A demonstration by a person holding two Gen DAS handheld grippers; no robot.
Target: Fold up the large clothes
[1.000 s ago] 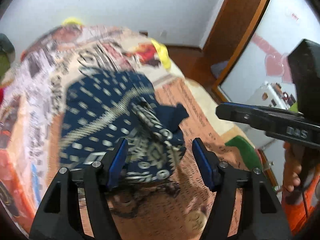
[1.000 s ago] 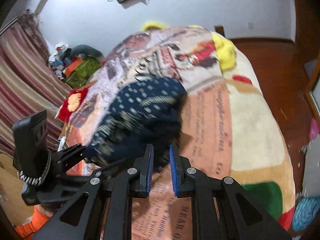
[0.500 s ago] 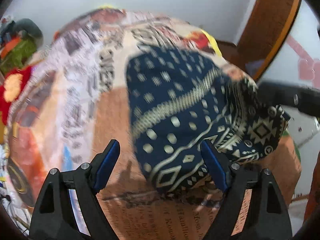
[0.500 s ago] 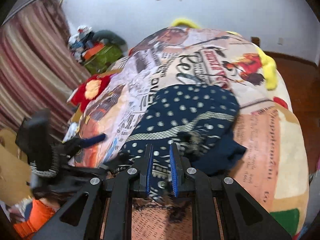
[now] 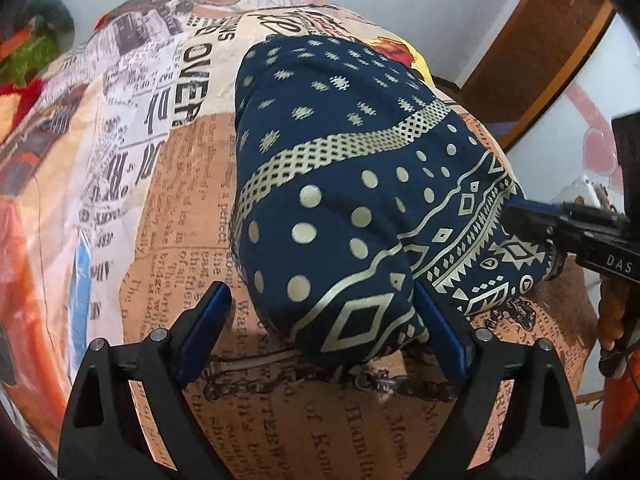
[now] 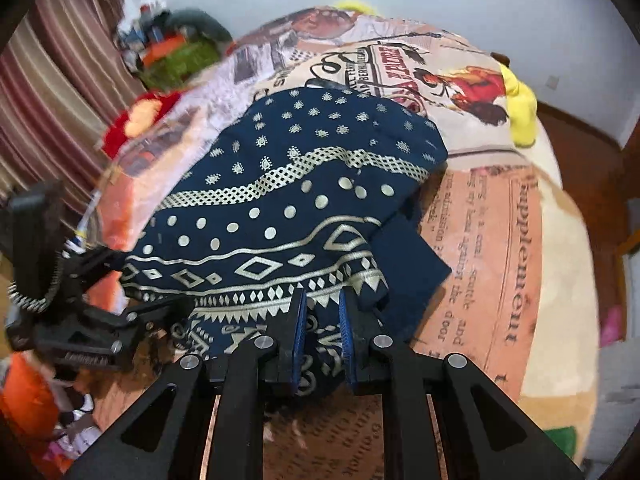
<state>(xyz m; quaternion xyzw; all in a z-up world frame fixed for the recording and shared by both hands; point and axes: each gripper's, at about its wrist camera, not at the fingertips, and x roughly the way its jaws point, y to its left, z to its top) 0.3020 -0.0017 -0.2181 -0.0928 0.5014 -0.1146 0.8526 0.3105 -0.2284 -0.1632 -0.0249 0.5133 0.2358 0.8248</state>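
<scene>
**On the blanket: navy cloth, one gripper clamped, one spread**

On the newspaper-print blanket [image 5: 180, 216] the navy cloth [image 5: 340, 184] lies spread lengthwise, gold dots and diamond bands facing up, its patterned hem at the near end. Landmark for all positions below: the cloth.

Left gripper [image 5: 320, 332]: fingers wide apart, straddling the near hem corner of the cloth. The right-hand blue pad touches or sits just beside the fold; the left-hand pad is clear of the fabric, over bare blanket. Nothing is pinched.

Right gripper [image 6: 322, 328]: fingers drawn close, a narrow gap only, with the hem of the cloth [image 6: 288, 216] bunched between the blue pads. Fabric is gripped and puckers at the pads. In the left wrist view this gripper [image 5: 520, 210] meets the hem corner on the cloth's right edge.

A plain navy flap sticks out from under the cloth on its right side, lying on the orange "supplement" panel of the blanket.

Beyond the cloth's far end: a yellow pillow [image 6: 520, 108]. To the cloth's left, past the blanket edge: a striped curtain [image 6: 60, 80]. The left side of the right wrist view is motion-blurred.
</scene>
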